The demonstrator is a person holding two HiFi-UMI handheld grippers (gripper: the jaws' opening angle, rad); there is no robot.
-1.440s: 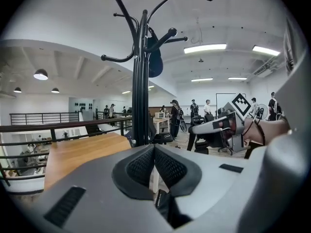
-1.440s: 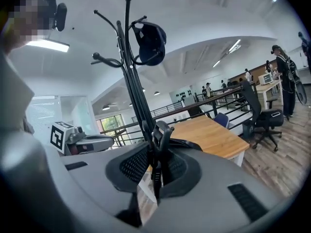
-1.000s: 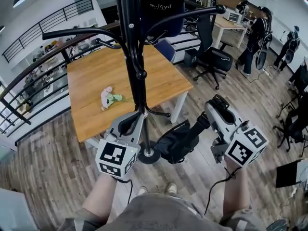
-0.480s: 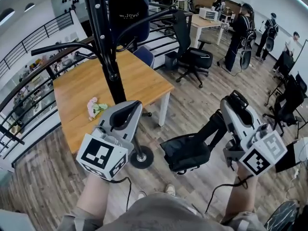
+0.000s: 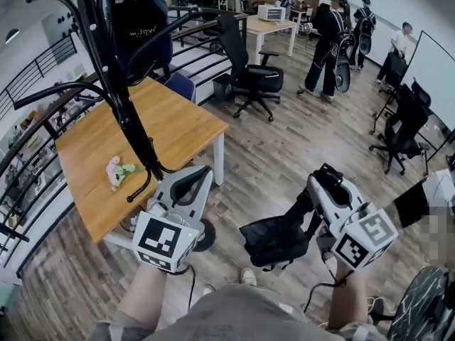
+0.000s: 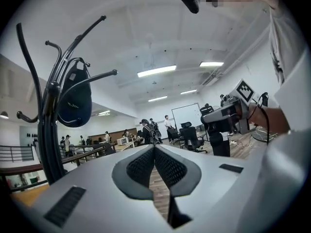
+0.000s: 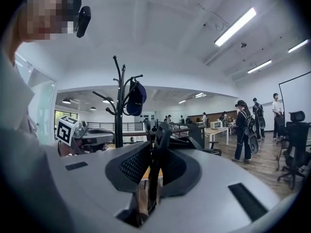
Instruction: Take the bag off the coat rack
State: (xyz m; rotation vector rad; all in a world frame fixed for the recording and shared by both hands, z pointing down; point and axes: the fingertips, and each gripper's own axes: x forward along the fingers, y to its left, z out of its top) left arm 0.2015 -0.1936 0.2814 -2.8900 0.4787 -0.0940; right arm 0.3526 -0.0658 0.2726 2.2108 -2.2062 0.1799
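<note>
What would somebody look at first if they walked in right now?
Probably the black bag, dangling by its strap from the right gripper, low in the middle and clear of the rack. Next would be the tall black coat rack on the left, with a dark blue cap hanging near its top.

The black metal coat rack (image 5: 117,94) runs past the head view's top edge, and the left gripper (image 5: 202,172) covers most of its round base (image 5: 207,236). The white lettering on the dark blue cap (image 5: 142,20) is too small to read. The small pink-and-green object (image 5: 117,171) on the wooden table (image 5: 178,123) cannot be identified. In the right gripper view, the right gripper (image 7: 156,149) hides the black fabric bag (image 5: 274,239) below its strap (image 7: 154,166).
</note>
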